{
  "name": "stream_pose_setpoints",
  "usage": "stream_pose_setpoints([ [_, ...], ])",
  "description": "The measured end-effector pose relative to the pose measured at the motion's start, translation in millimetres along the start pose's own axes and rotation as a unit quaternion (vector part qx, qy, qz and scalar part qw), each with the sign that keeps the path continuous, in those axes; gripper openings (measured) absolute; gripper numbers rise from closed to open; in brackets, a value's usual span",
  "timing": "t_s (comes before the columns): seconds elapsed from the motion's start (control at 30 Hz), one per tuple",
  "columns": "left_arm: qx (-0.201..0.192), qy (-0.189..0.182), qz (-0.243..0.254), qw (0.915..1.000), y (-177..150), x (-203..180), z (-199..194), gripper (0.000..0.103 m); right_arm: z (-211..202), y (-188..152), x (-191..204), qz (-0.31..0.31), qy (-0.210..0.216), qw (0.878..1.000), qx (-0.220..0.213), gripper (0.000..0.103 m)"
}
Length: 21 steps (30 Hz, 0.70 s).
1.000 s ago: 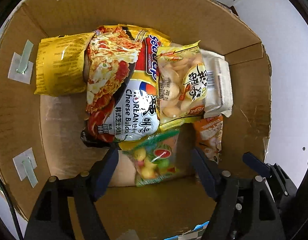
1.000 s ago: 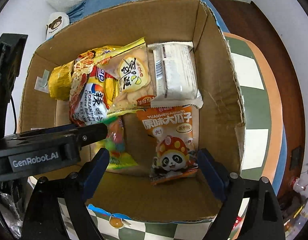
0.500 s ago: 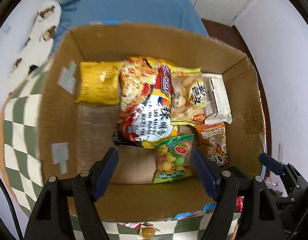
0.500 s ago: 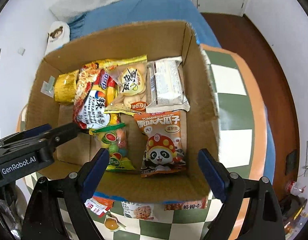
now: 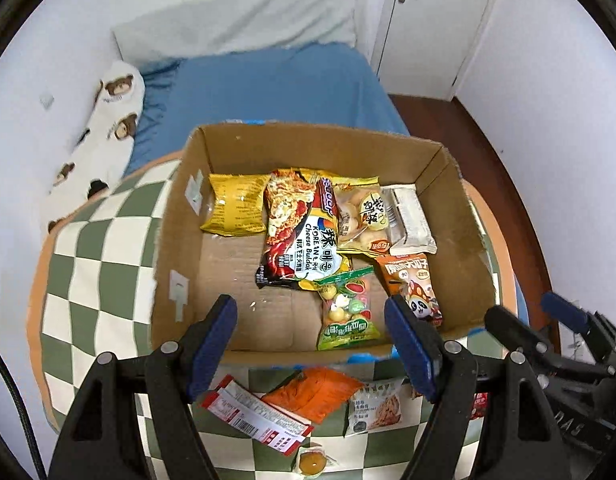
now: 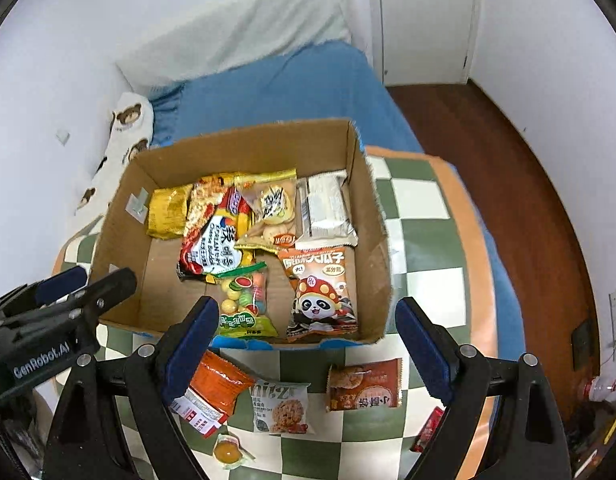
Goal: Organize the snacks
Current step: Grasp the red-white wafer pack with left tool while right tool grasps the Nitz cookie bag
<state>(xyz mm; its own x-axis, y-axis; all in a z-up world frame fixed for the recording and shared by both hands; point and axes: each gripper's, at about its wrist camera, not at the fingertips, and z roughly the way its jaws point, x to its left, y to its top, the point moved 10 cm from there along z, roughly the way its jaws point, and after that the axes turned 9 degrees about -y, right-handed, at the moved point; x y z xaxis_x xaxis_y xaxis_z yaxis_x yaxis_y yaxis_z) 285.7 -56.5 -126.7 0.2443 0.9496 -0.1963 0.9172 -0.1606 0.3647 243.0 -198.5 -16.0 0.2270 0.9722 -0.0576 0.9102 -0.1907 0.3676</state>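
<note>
Both of my grippers hang empty above the cardboard box (image 6: pixel 244 152): left gripper (image 5: pixel 311 344) fingers partly spread, right gripper (image 6: pixel 308 344) fingers wide. Several snacks already lie in the box; the orange packet (image 6: pixel 222 384), oat bar (image 6: pixel 282 404) and biscuit pack (image 6: pixel 365 390) wait on the checked bench (image 6: pixel 427 280) just in front. I judge the overlapping orange packet risky: pinching it could drag the red-and-white packet (image 5: pixel 256 416) along.

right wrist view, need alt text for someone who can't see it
An open cardboard box on a green-and-white checkered tablecloth holds several snack packets, including a panda-print orange bag and a fruit candy bag. More packets lie on the cloth in front of it, among them an orange cookie pack. The right tongs hang open and empty above them.
</note>
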Motion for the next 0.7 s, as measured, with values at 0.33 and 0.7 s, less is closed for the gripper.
stream_pose_setpoints([
  [0.33, -0.035, 0.001, 0.009, 0.9993, -32.2, -6.2, -44.2, 0.075, -40.3, -38.8, -8.0, 0.022, 0.017, 0.999, -0.019, 0.092],
  [0.7, 0.090, 0.046, -0.058, 0.9932, -128.9, 61.9, 27.0, 0.075, 36.8, -130.7, 1.4, 0.055, 0.052, 0.992, 0.104, 0.092],
])
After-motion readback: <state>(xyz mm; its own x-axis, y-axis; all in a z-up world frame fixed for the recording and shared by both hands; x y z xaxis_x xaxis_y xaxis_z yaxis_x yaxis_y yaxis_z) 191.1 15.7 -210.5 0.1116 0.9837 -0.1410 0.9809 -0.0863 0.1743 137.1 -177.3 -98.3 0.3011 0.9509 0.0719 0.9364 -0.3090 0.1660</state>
